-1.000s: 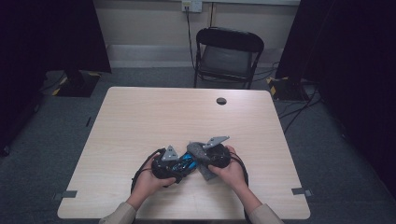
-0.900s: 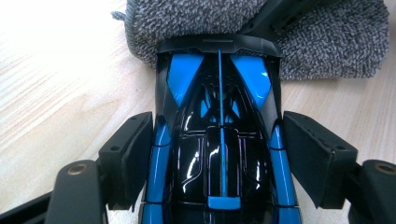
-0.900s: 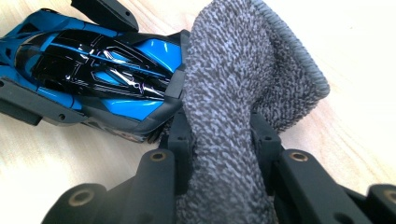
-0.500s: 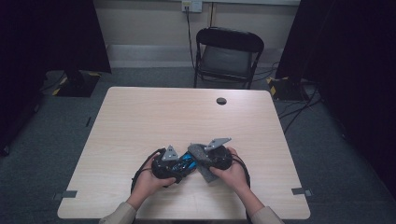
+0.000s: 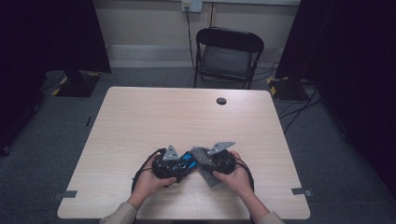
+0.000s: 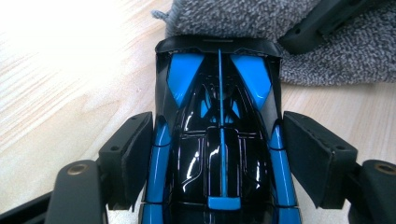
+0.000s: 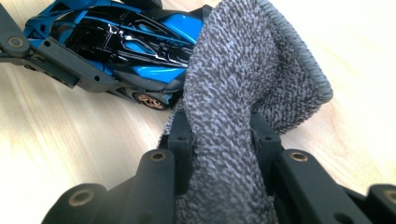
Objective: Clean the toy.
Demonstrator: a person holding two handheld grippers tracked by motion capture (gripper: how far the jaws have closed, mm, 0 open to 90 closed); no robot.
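Note:
A glossy black and blue toy car (image 6: 219, 140) sits on the wooden table, and my left gripper (image 6: 219, 154) is shut on its two sides. In the high view the toy car (image 5: 185, 162) lies between the two hands near the table's front edge. My right gripper (image 7: 219, 140) is shut on a grey knitted cloth (image 7: 243, 84), which drapes over the car's end. From above, the grey cloth (image 5: 205, 164) hangs beside my right gripper (image 5: 212, 163), just right of my left gripper (image 5: 180, 164). In the right gripper view the toy car (image 7: 126, 42) lies upper left, a gold wheel showing.
The light wood table (image 5: 159, 121) has a small black round grommet (image 5: 221, 101) near its far edge. A black folding chair (image 5: 226, 53) stands behind the table. Cables trail from both grippers toward the front edge.

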